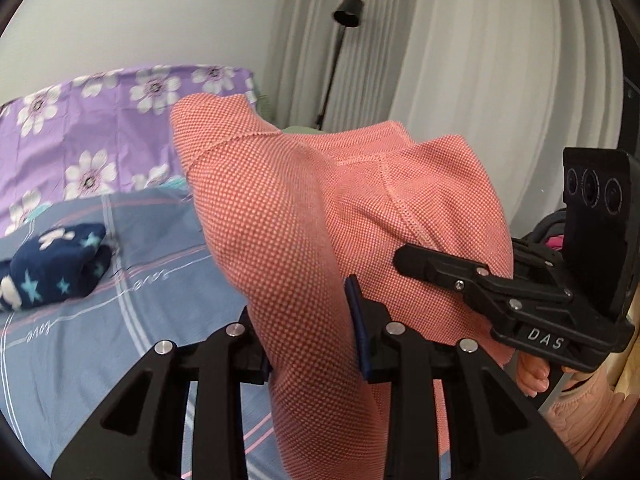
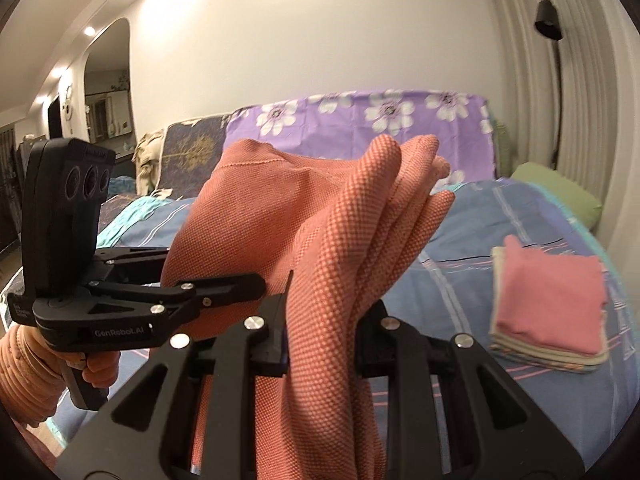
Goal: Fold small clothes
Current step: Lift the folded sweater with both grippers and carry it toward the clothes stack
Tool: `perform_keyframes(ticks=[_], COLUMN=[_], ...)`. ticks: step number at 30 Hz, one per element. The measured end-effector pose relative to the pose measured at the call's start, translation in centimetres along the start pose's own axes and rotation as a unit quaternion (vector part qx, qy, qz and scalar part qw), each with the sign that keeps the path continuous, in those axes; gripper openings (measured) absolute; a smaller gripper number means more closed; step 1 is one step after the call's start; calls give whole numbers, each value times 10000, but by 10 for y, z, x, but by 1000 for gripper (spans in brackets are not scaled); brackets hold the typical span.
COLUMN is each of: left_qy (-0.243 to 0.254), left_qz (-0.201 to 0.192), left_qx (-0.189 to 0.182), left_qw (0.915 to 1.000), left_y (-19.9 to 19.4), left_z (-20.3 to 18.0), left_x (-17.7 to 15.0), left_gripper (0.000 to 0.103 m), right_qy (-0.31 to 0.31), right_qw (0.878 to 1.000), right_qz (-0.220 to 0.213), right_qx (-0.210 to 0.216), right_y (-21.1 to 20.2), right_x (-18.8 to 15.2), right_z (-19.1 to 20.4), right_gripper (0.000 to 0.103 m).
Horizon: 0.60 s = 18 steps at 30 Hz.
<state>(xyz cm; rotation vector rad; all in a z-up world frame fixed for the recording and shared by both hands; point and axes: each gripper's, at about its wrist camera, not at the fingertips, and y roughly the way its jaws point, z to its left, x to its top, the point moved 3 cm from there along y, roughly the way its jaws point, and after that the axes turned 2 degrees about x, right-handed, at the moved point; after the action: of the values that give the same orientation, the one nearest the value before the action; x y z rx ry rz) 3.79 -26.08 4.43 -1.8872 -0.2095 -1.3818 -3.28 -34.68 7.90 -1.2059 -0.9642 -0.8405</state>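
A salmon-pink knit garment (image 1: 296,208) hangs bunched in the air above the bed, held by both grippers. In the left wrist view my left gripper (image 1: 312,344) is shut on the garment's lower folds. The right gripper (image 1: 412,260) comes in from the right and pinches the cloth's edge. In the right wrist view the same garment (image 2: 320,240) drapes between the fingers of my right gripper (image 2: 328,312), which is shut on it. The left gripper (image 2: 244,284) bites the cloth from the left, held by a hand in a pink sleeve (image 2: 24,372).
Below lies a bed with a blue plaid sheet (image 1: 152,280) and a purple floral cover (image 2: 360,120). A folded navy star-print garment (image 1: 52,268) rests at the left. A stack of folded cloths (image 2: 548,308) sits at the right, near a green pillow (image 2: 556,188). A black floor lamp (image 1: 348,12) and curtains stand behind.
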Motion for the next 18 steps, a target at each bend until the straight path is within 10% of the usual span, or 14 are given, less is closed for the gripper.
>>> perform_keyframes(ticks=[18], left_qy=[1104], left_qz=[56], left_qx=[-487], left_qw=[9927], left_y=[90], left_z=[-90], left_x=[72], left_gripper=[31], right_qy=[505], right_qw=[9926], right_qz=[-463], right_qx=[-1004], right_y=[-51], right_x=[15], right_z=[-116], right_gripper=[22])
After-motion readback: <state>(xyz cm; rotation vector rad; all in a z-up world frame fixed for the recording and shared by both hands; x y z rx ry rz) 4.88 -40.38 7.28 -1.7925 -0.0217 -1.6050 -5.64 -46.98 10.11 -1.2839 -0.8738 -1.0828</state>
